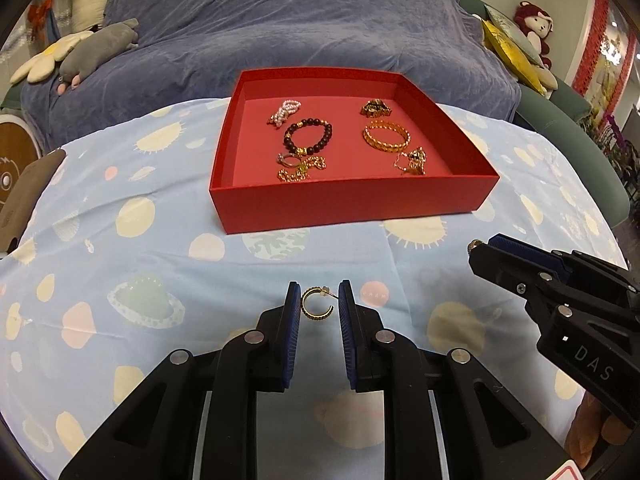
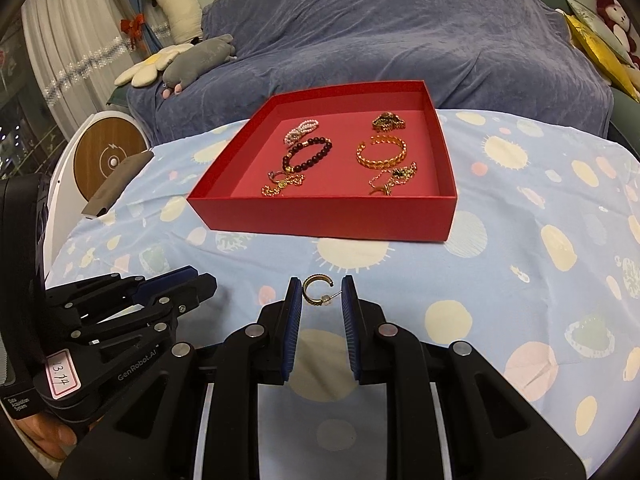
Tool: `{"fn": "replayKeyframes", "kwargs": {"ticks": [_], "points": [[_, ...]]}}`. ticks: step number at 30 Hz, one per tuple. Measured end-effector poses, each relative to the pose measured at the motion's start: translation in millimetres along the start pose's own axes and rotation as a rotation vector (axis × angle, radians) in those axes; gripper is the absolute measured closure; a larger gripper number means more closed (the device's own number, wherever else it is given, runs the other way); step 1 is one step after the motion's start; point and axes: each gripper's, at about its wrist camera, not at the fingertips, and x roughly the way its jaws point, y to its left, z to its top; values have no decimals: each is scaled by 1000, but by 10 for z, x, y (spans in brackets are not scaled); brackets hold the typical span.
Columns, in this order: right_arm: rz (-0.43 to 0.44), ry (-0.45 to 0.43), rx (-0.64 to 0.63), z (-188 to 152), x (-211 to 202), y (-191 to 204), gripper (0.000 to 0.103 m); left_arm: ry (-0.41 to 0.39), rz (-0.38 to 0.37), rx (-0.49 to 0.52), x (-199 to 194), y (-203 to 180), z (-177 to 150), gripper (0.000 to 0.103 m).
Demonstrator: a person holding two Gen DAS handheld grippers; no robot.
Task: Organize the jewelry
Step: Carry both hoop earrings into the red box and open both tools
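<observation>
Left wrist view: the left hand-held gripper (image 1: 319, 286) is set to a narrow gap, with a small gold hoop earring (image 1: 316, 319) spanning it; the hoop appears to touch one blue pad and its post the other, so the piece looks pinched across its width rather than by the thin wire alone; that grip probably keeps it from twisting.

Right wrist view: the right hand-held gripper (image 2: 321, 280) is just as narrow and appears to hold a second hoop earring (image 2: 316, 277) the same way, hoop against one pad, post against the other; whether either earring also rests on the cloth cannot be told.

Both hover low over the bench, which is covered by a pale blue cloth (image 1: 140, 240) printed with planets; the two grippers sit side by side, near each other, short of an open red box (image 1: 344, 206).

Inside the box, jewelry lies in two loose columns; a pearl piece (image 1: 282, 112) and a dark bead bracelet (image 1: 289, 140) are on one side, a gold chain bracelet (image 1: 386, 146) on the other; smaller gold pieces lie in front; sorted this way, like appears to sit with like.

The matched earrings are likely the last pair bound for the box.
</observation>
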Motion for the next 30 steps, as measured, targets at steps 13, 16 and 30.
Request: {"fn": "replayKeyframes", "kwargs": {"ticks": [13, 16, 30], "points": [[-18, -75, -15, 580, -44, 42, 83, -116, 9, -87, -107, 231, 622, 86], [-16, -67, 9, 752, 96, -5, 83, -129, 12, -82, -56, 250, 786, 86], [-53, -8, 31, 1059, 721, -43, 83, -71, 13, -24, 440, 327, 1099, 86]]}}
